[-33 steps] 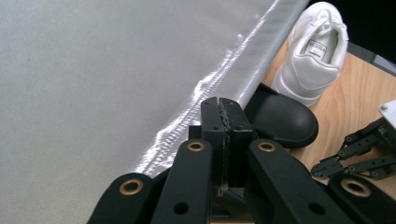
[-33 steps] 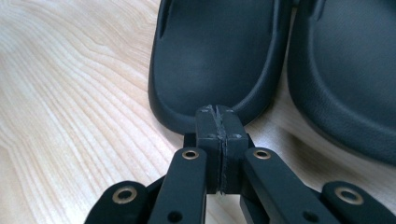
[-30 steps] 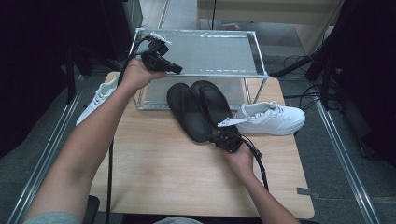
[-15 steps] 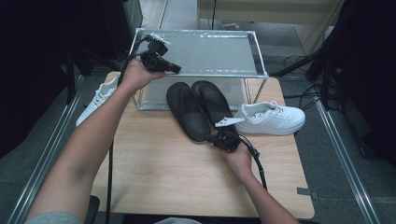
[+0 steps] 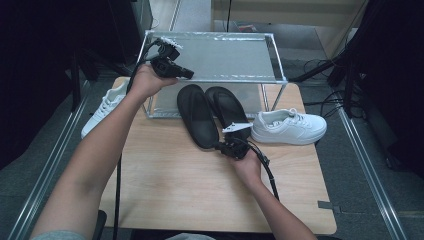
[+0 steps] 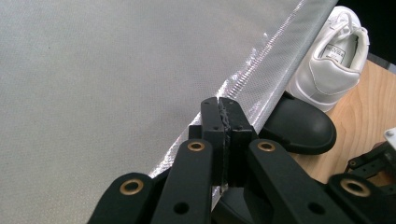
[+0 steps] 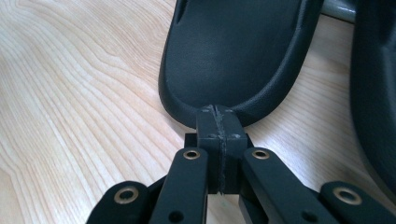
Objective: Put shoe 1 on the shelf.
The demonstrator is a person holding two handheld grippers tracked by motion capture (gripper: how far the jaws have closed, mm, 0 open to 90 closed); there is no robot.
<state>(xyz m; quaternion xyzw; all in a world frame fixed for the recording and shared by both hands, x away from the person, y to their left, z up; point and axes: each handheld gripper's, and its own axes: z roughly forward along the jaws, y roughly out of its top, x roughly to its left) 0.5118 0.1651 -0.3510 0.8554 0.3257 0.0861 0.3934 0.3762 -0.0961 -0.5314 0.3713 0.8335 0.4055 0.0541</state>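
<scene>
I keep my right gripper (image 7: pixel 218 112) clenched on nothing; the heel of the black slipper (image 7: pixel 238 56) lies just before its tips. My left gripper (image 6: pixel 223 105) is clenched too, above the shelf edge (image 6: pixel 261 74).

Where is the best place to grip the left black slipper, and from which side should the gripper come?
Probably the heel rim of the left black slipper, approached from the table's near edge. The heel points that way, its raised thin rim suits two fingers, and the shut right gripper is already at it.
</scene>
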